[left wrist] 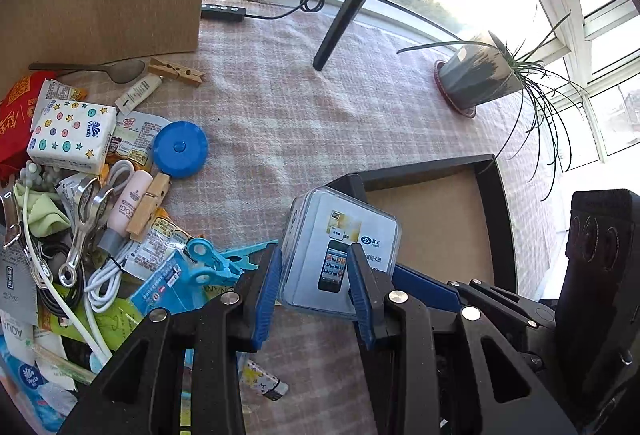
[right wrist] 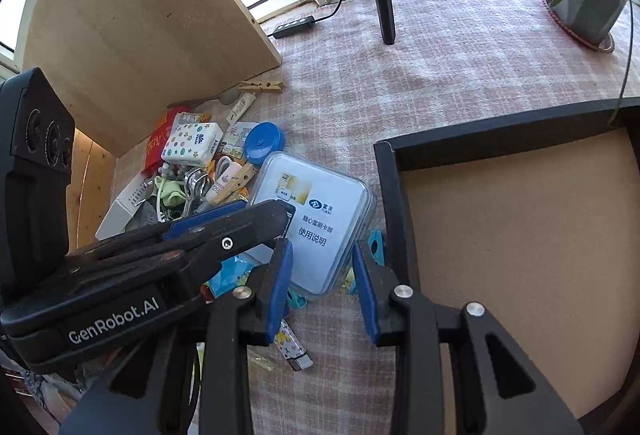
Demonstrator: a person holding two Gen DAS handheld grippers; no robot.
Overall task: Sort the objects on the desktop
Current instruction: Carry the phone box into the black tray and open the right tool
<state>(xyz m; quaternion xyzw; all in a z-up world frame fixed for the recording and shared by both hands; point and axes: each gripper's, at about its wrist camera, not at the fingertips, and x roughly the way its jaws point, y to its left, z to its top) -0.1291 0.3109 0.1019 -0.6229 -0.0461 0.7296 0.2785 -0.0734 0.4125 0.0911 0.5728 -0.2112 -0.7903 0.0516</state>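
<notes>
We carry one clear plastic case (left wrist: 340, 247) between both sets of fingers: the left gripper (left wrist: 314, 289) clamps one edge, the right gripper (right wrist: 324, 287) the other, both gripping it. Just beyond our right fingers sits one empty black tray (right wrist: 520, 235), its wall close under the case. If our two hands drift apart or twist, we judge the slick case could slip and drop into the pile left of our fingers, where we count two wooden clothespins (left wrist: 176, 71) and one blue tape measure (left wrist: 182, 149).
</notes>
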